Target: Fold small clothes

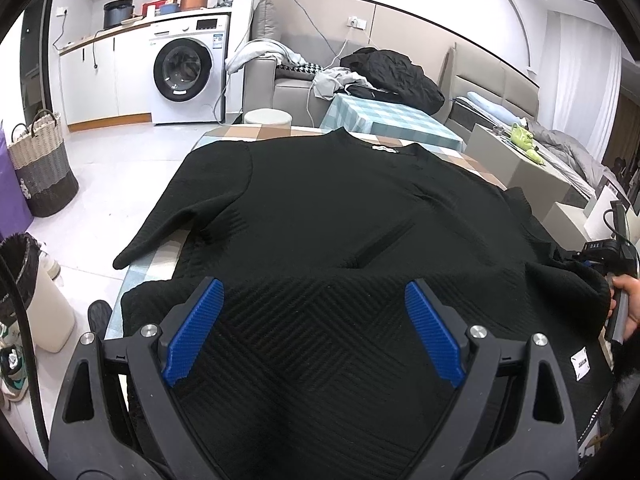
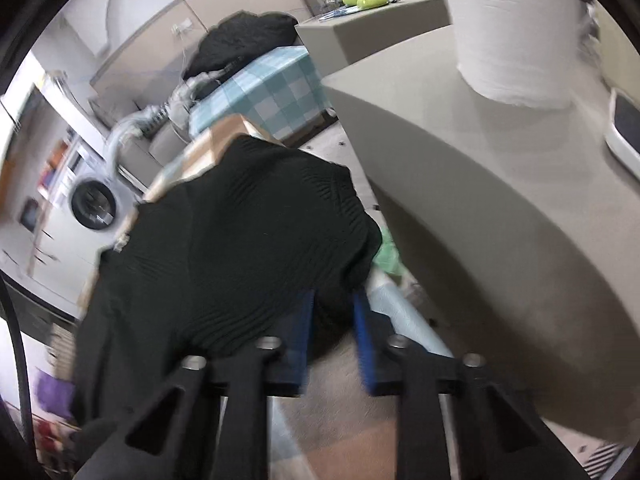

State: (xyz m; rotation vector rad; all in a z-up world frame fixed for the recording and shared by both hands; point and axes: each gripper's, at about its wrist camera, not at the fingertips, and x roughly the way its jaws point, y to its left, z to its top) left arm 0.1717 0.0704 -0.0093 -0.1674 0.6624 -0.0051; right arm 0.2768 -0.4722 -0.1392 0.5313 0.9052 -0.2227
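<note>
A black sweater (image 1: 340, 216) is spread flat on a checked-cloth table (image 1: 224, 136), collar away from the camera, one sleeve hanging off the left edge. The left gripper (image 1: 316, 324) is held just above the hem, blue pads (image 1: 192, 340) set wide apart, nothing between them.

In the right wrist view, blurred, the right gripper (image 2: 334, 336) is seen with its jaws nearly together, clamped on a bunched sleeve cuff (image 2: 304, 208) at the table's right edge.

Surroundings seen from the left wrist only: a woven basket (image 1: 44, 168), a white bin (image 1: 48, 304), a white stool (image 1: 268, 118) behind the table, and a hand (image 1: 628, 300) on the right gripper's handle at the frame's right edge. A washing machine (image 1: 188, 72) and a second checked table (image 1: 384, 116) piled with dark clothes are seen in both.

From the right wrist only: a grey counter (image 2: 480, 168) close beside the table's right edge, with a paper roll (image 2: 516, 28) on it.
</note>
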